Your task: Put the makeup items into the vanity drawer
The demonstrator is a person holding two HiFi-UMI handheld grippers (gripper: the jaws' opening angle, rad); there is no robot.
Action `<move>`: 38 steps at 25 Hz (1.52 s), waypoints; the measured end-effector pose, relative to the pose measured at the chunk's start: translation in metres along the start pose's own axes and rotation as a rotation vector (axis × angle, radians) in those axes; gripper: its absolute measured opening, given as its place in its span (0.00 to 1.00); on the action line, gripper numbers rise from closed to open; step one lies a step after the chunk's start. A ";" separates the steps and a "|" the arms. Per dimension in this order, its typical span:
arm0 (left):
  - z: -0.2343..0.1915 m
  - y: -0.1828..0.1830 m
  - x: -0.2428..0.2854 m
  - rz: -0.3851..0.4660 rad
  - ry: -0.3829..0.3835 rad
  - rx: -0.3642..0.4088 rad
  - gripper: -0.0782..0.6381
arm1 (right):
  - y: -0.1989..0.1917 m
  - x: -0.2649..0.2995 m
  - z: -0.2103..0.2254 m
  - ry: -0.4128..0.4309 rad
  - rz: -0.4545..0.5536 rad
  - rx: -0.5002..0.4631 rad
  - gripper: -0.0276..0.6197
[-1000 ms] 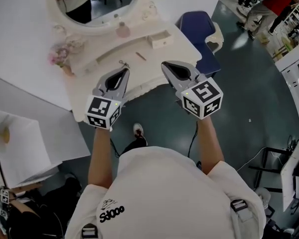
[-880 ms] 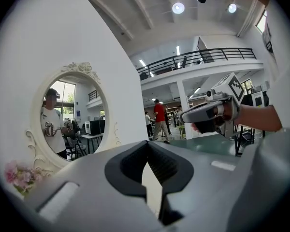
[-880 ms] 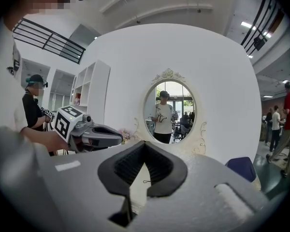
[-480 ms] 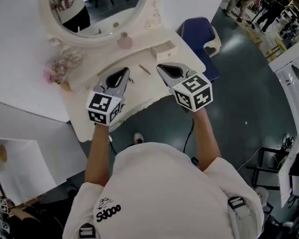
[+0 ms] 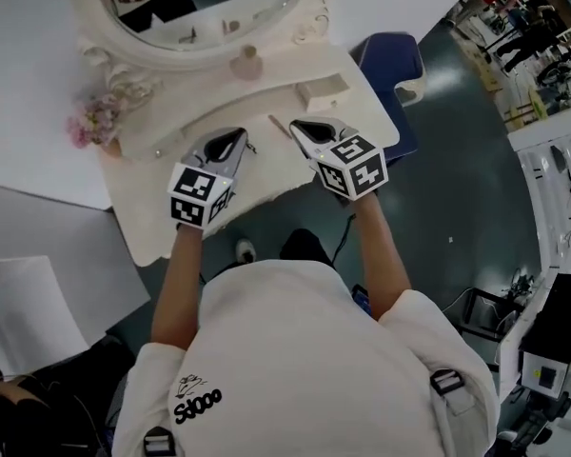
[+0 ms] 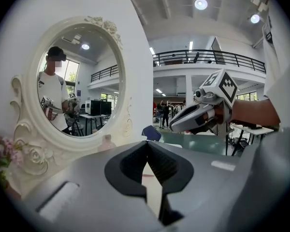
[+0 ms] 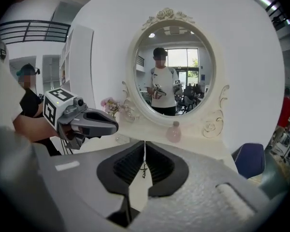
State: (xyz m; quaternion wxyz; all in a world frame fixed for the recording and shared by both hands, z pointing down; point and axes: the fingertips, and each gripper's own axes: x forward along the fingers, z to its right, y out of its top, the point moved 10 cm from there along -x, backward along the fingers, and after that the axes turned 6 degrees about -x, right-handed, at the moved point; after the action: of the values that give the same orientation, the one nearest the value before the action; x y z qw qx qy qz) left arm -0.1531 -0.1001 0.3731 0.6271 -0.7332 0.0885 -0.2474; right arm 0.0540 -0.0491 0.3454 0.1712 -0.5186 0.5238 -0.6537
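Both tongs were held out over the cream bench [image 5: 145, 219], side by side and apart, the marker cubes towards the person. The left tongs [image 6: 146, 142] were observed closed, tips meeting, with nothing gripped between them; a slit remained lower down, through which only the bench surface was seen. The right tongs [image 7: 145, 142] were likewise noted closed and empty. A thin stick [image 5: 279, 127] was recorded lying flat on the bench between the two tips, nearer the right one and untouched. A small dark item [image 5: 250, 147] was seen on the bench just beside the left tongs; its kind could not be made out. In the right gripper view it appeared through the slit below the tips, beyond the jaws and not held. A small drawer box [image 5: 324, 91] was noted at the back right of the bench; whether it stood open could not be told. A pink bottle [image 5: 246, 63] was recorded upright at the foot of the oval mirror [image 5: 205, 41], and pink flowers [image 5: 92, 122] at the bench's left end. A blue chair [image 5: 392, 60] was noted on the floor beyond the bench's right side.
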 end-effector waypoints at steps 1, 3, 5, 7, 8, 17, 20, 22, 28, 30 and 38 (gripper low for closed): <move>-0.007 -0.005 0.003 -0.011 0.016 -0.011 0.13 | -0.004 0.013 0.003 0.026 -0.026 -0.008 0.09; -0.017 -0.014 0.013 -0.031 0.049 -0.033 0.13 | -0.013 0.035 0.012 0.073 -0.079 -0.020 0.12; -0.022 -0.023 0.024 -0.041 0.078 -0.069 0.14 | -0.025 0.051 0.025 0.104 -0.137 -0.027 0.13; -0.026 -0.032 0.034 -0.051 0.105 -0.113 0.14 | -0.037 0.066 0.038 0.131 -0.192 -0.028 0.14; -0.029 -0.036 0.039 -0.061 0.120 -0.131 0.15 | -0.043 0.074 0.046 0.144 -0.217 -0.029 0.15; -0.031 -0.074 0.078 -0.185 0.245 -0.285 0.15 | -0.104 0.141 0.090 0.256 -0.397 -0.038 0.25; -0.027 -0.083 0.087 -0.213 0.282 -0.313 0.15 | -0.125 0.160 0.098 0.272 -0.423 -0.013 0.27; -0.022 -0.089 0.091 -0.230 0.308 -0.328 0.15 | -0.140 0.168 0.103 0.266 -0.444 -0.022 0.28; -0.006 -0.100 0.102 -0.244 0.392 -0.361 0.15 | -0.176 0.185 0.108 0.294 -0.461 -0.029 0.28; 0.000 -0.102 0.105 -0.245 0.410 -0.362 0.15 | -0.182 0.189 0.107 0.320 -0.454 -0.039 0.28; 0.015 -0.104 0.106 -0.213 0.476 -0.354 0.14 | -0.190 0.192 0.110 0.342 -0.414 -0.112 0.11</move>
State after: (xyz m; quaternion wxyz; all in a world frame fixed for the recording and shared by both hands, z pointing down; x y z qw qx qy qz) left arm -0.0729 -0.1131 0.4987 0.4221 -0.7577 0.1970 -0.4571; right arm 0.1321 -0.1777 0.5956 -0.0858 -0.5053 0.4635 -0.7228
